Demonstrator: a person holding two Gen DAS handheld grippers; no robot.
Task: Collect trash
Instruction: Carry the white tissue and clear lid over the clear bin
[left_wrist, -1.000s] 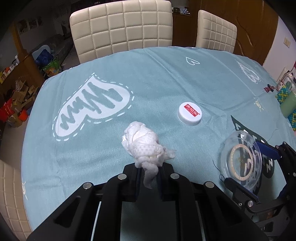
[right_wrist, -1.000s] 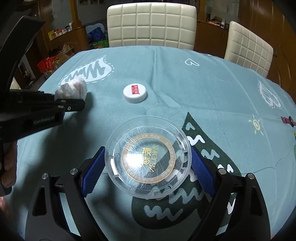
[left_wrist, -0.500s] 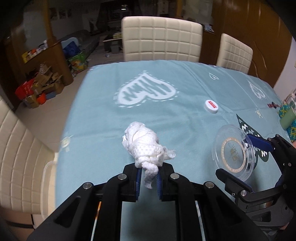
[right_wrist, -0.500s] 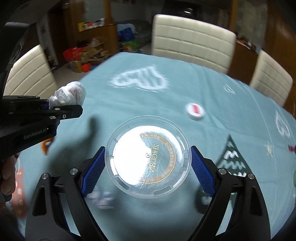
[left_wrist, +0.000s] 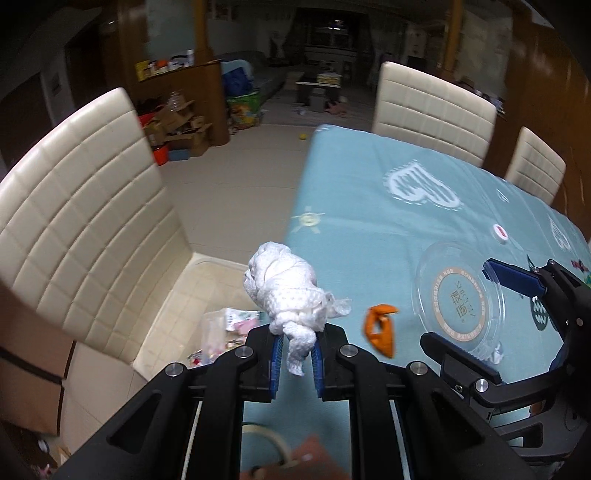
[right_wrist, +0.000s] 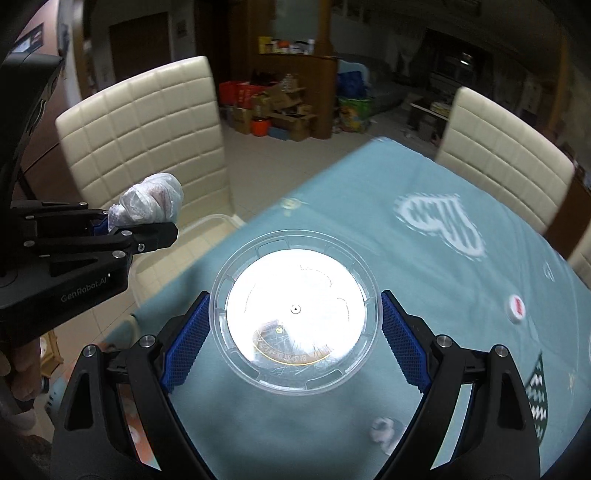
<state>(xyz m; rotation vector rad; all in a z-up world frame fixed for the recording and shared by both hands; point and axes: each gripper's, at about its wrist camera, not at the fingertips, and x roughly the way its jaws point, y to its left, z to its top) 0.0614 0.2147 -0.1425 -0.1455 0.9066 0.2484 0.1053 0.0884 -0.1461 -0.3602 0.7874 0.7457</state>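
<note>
My left gripper (left_wrist: 295, 347) is shut on the tail of a crumpled white tissue (left_wrist: 284, 288), which hangs above the table's left edge. Under it, beside the table, stands a clear bin (left_wrist: 214, 263) with trash inside. My right gripper (right_wrist: 295, 332) holds a round clear plastic lid (right_wrist: 295, 317) flat between its blue pads (right_wrist: 184, 339), above the teal tablecloth (right_wrist: 424, 273). The right wrist view shows the left gripper (right_wrist: 140, 230) and the tissue (right_wrist: 151, 199) at far left. The left wrist view shows the lid (left_wrist: 458, 295) at right.
On the cloth lie an orange scrap (left_wrist: 380, 328), a white cap with a red label (left_wrist: 499, 233) and a small white crumpled bit (right_wrist: 384, 430). Cream padded chairs (left_wrist: 85, 206) stand left and behind. Boxes clutter the far floor.
Both grippers have swung left across the table with their loads still held. The table's left edge, the near chair, the bin and the orange scrap have come into view.
</note>
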